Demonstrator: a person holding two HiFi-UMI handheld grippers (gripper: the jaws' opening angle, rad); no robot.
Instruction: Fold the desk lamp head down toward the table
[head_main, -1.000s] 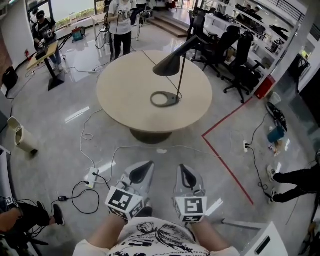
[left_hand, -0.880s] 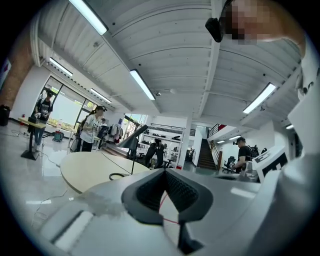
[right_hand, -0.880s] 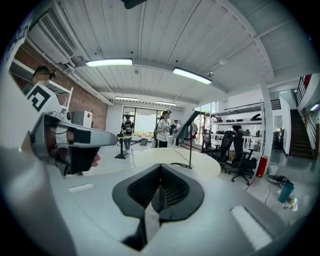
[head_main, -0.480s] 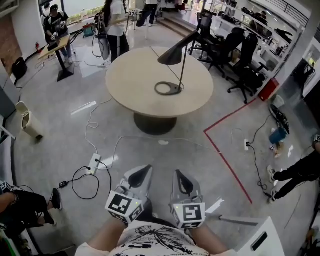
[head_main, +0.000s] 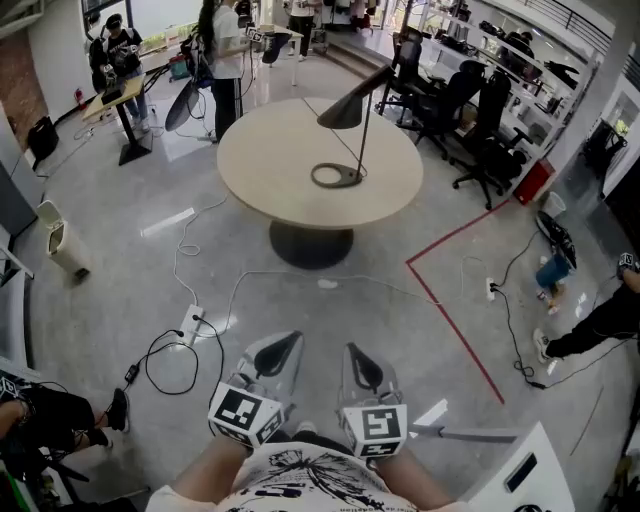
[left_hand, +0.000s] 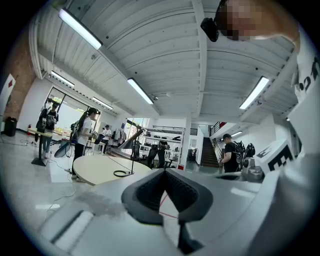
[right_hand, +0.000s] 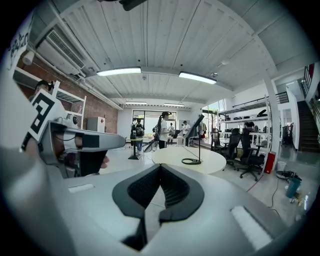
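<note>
Left gripper (head_main: 288, 342) jaws pressed together, holding nothing; right gripper (head_main: 354, 352) likewise (both touch nothing); desk lamp (head_main: 347, 108) well apart on the table (head_main: 265, 170).

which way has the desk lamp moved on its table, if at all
No. The desk lamp keeps its spot right of the round table's centre.
</note>
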